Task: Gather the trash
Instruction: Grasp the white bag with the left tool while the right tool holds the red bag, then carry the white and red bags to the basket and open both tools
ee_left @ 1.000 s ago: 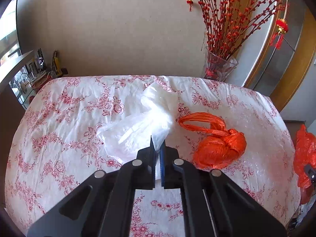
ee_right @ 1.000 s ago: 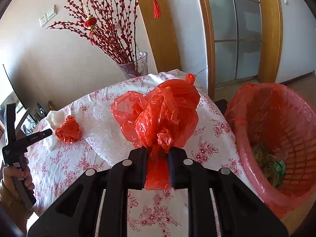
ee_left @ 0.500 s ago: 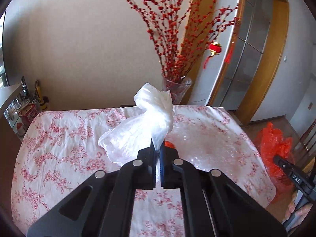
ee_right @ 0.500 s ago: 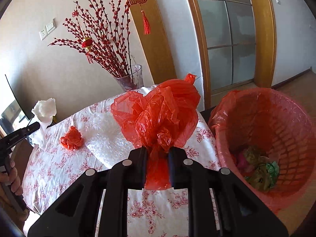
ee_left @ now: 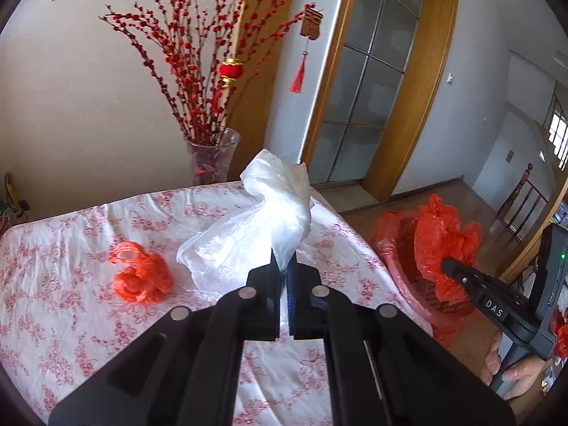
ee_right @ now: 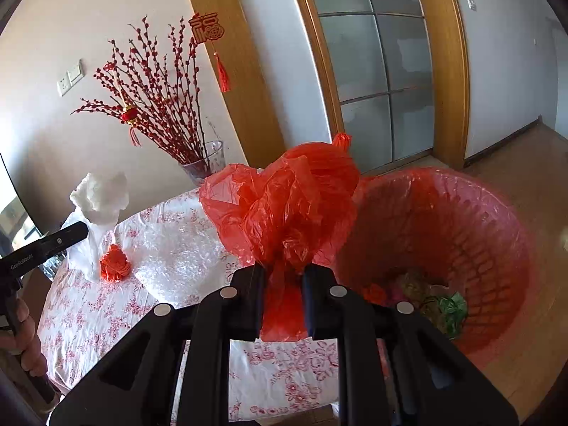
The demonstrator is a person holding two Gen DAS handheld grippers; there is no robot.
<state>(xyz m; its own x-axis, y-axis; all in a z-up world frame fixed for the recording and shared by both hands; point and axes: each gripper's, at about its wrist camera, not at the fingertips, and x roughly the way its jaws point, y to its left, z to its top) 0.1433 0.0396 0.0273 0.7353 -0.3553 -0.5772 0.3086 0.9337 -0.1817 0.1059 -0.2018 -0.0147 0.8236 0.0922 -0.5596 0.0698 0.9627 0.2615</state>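
Across the near half of the room spreads the surface (ee_left: 71,319), under a white cloth with red flowers, and off its right edge on the wooden floor stands the red-lined waste basket (ee_right: 497,220), some rubbish already at its bottom. Both loads look to be on the way to that basket. The right tool (ee_right: 284,277) is clamped on the neck of a crumpled red plastic bag (ee_right: 284,198), held up just left of the basket's rim. The left tool (ee_left: 283,269), jaws closed tight, pinches a white plastic bag (ee_left: 255,234) lifted over the surface, well apart from the basket.

By my judgement, the next move calls for carrying the red bag over the basket's mouth and letting go, then bringing the white one across.

A sheet of bubble wrap (ee_right: 177,252) lies in the middle of the surface. A small knotted red bag (ee_left: 140,275) rests on the cloth to the left, not yet collected. At the far edge a glass vase (ee_left: 213,159) of red berry branches stands clear of both paths.
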